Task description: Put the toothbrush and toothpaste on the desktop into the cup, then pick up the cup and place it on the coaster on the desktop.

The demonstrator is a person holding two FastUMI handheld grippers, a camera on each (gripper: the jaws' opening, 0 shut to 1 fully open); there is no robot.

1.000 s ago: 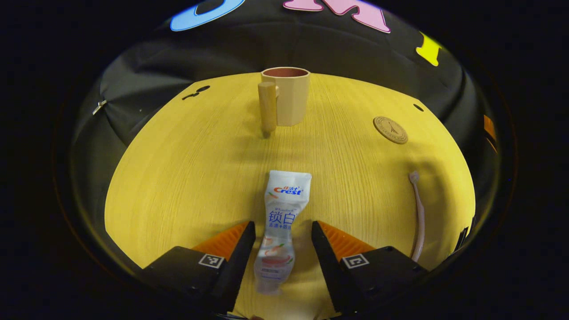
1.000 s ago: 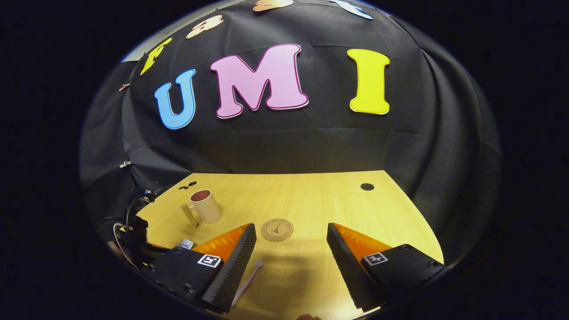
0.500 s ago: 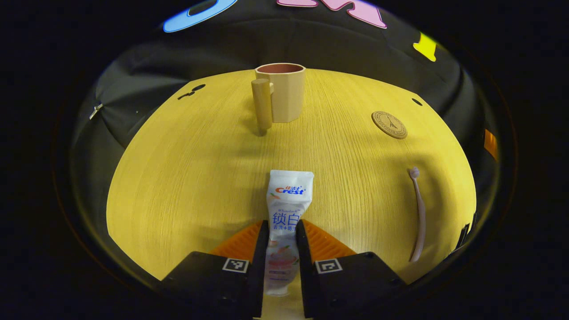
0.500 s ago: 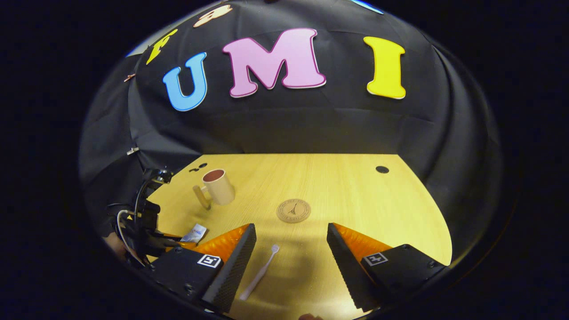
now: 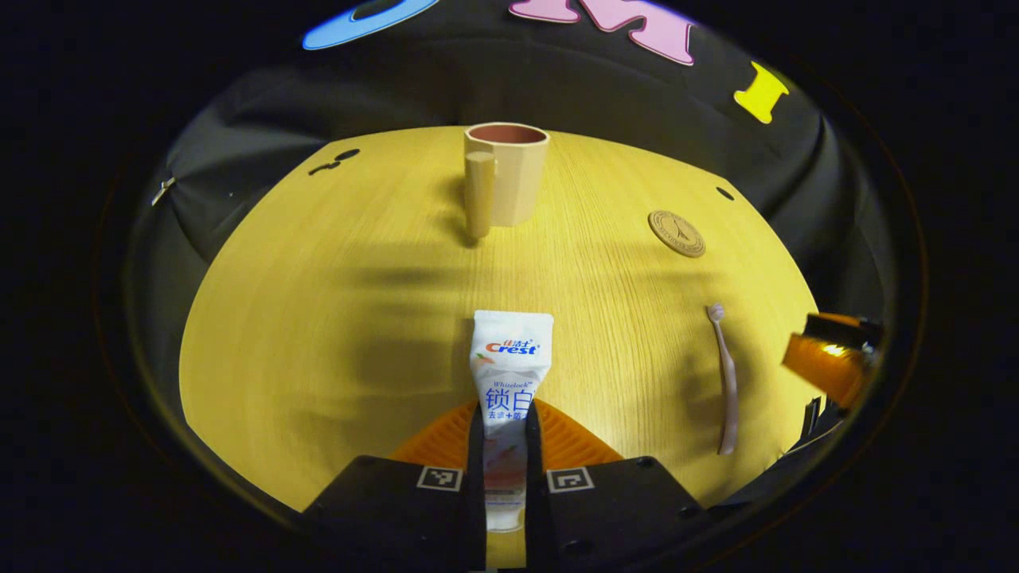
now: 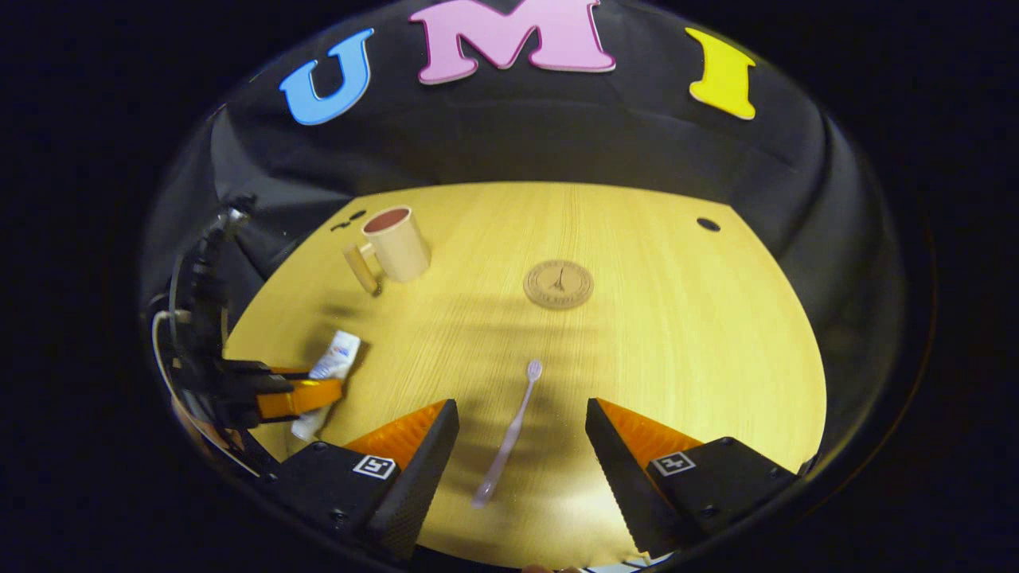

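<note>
Toothpaste (image 5: 509, 374) lies flat on the desktop (image 5: 334, 318), its lower half pinched between the left gripper's (image 5: 505, 446) 2 fingers. The right gripper (image 6: 521, 434) hangs spread over the toothbrush (image 6: 509, 434), not touching it. Step 1 looks underway: next, lift the tube and carry it forward to the upright cup (image 5: 509, 171), well apart from the coaster (image 5: 677, 233).

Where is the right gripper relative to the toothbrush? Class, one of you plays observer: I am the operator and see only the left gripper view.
Observer: In the right gripper view, the right gripper hovers open, and the toothbrush handle lies between its jaws without touching them.
Operator: And how does my grip look from there?
Observer: The left gripper clamps the toothpaste crosswise, with tube showing on both sides of it.
</note>
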